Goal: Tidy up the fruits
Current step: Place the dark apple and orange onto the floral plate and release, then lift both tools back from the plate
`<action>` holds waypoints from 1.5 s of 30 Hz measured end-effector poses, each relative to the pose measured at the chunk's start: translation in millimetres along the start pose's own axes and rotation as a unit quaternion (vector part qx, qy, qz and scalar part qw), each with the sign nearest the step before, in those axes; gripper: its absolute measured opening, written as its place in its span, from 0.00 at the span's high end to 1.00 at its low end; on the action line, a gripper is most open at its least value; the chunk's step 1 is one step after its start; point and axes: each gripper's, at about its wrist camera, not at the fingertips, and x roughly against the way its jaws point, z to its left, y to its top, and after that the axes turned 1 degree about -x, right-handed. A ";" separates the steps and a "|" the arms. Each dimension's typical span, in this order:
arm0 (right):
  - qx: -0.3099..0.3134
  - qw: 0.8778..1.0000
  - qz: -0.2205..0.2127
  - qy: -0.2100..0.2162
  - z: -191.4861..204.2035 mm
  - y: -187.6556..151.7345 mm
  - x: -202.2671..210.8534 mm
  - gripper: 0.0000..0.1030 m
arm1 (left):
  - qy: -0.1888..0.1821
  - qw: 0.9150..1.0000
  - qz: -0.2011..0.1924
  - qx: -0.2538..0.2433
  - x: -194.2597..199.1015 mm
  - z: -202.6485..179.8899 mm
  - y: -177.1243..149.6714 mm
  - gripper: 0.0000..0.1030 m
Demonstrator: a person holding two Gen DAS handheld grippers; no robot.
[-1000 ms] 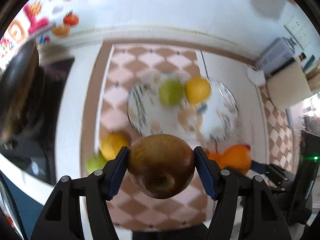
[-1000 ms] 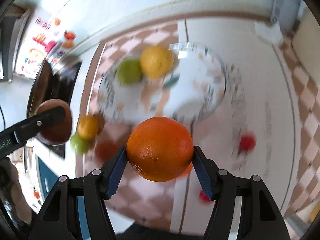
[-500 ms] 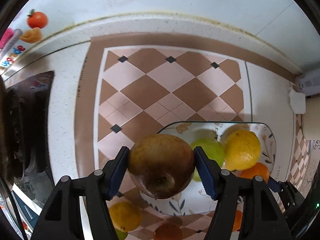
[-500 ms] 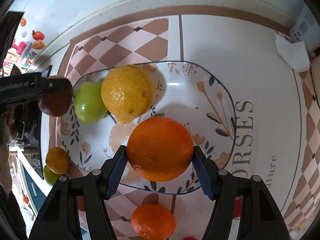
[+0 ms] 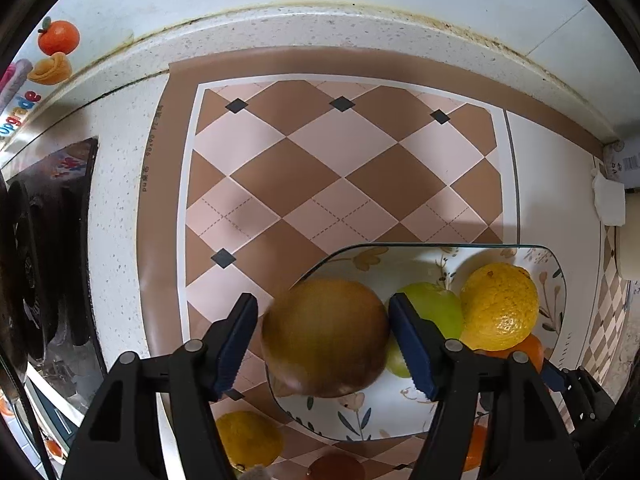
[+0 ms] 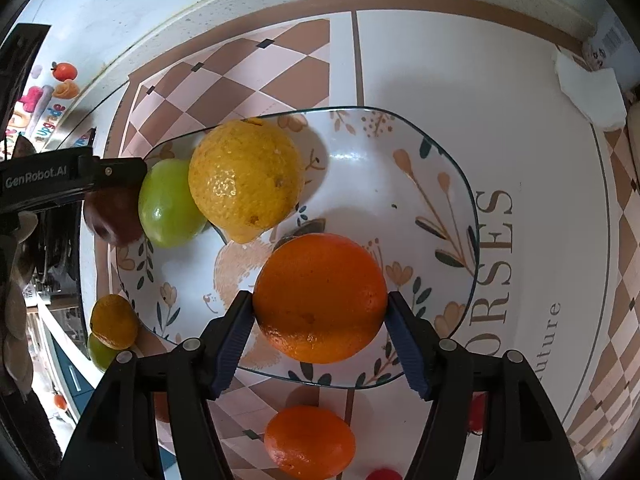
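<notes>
Now the left hand-held gripper (image 5: 323,340) stands open around the brown apple (image 5: 325,338), a gap visible at its left pad, at the left edge of the floral plate (image 6: 436,160). The right hand-held gripper (image 6: 320,338) clamps an orange (image 6: 320,298) over the plate, near the yellow citrus (image 6: 245,178) and green apple (image 6: 168,204).

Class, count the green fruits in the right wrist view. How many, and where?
2. One green fruit lies on the plate beside the yellow citrus; a second green fruit sits off-plate, lower left. Others may be hidden.
</notes>
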 end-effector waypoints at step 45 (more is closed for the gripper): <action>-0.015 0.978 -0.199 -0.058 65.2 -209.8 213.5 0.09 | 0.009 0.973 -0.229 -0.038 183.9 13.3 -261.9 0.18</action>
